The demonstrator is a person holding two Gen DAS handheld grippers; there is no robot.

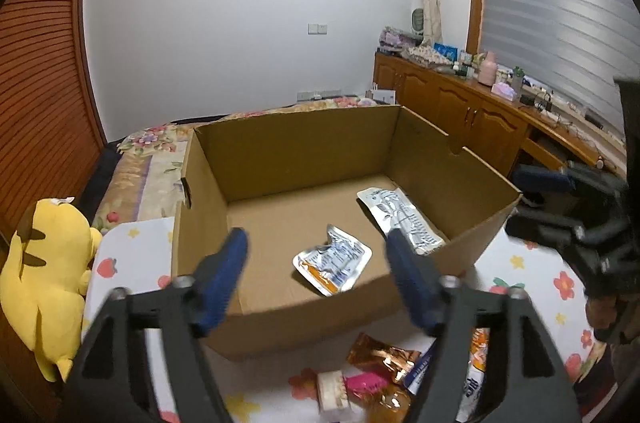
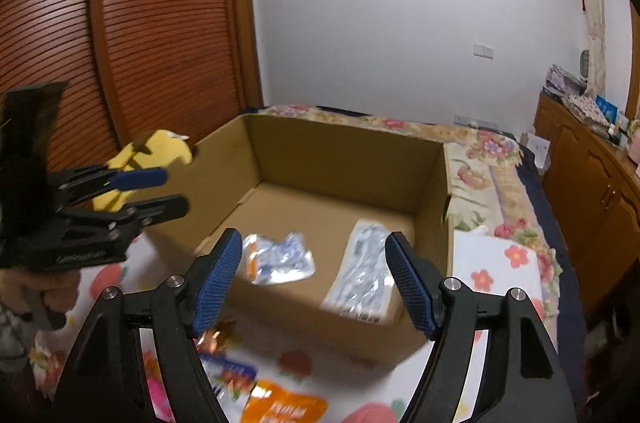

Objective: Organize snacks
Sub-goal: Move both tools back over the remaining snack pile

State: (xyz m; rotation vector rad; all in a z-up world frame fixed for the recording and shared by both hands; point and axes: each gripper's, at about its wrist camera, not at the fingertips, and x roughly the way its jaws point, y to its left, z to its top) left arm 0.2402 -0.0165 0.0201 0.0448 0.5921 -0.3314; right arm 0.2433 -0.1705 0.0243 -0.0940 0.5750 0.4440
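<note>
Two hand-held grippers are hovering over an open cardboard box (image 1: pixel 304 151) standing on a flower-printed cloth (image 1: pixel 132 247). The left gripper (image 1: pixel 316 251) is standing wide with nothing between its blue ribbed pads; the right gripper (image 2: pixel 314 255) is likewise standing wide and empty. In the lower middle of the left view a crumpled silver packet (image 1: pixel 332 263) is lying on the box floor, and to its right a long, flat silver packet (image 1: pixel 404 219) is lying against the right wall. Judging by this, the step in hand is the return for more stock, two items being already stowed. Loose snacks are waiting at the bottom edge of the frame, in front of the box: a glossy copper-foil wrapper (image 1: pixel 380 355), a pink packet (image 1: pixel 366 381) and an orange pouch (image 2: pixel 284 407). The next move is likely calling for a descent onto one of these, with the pads closing across a thin, slippery film that may crease or slide. A yellow plush toy (image 1: pixel 44 263) is sitting at the left.
</note>
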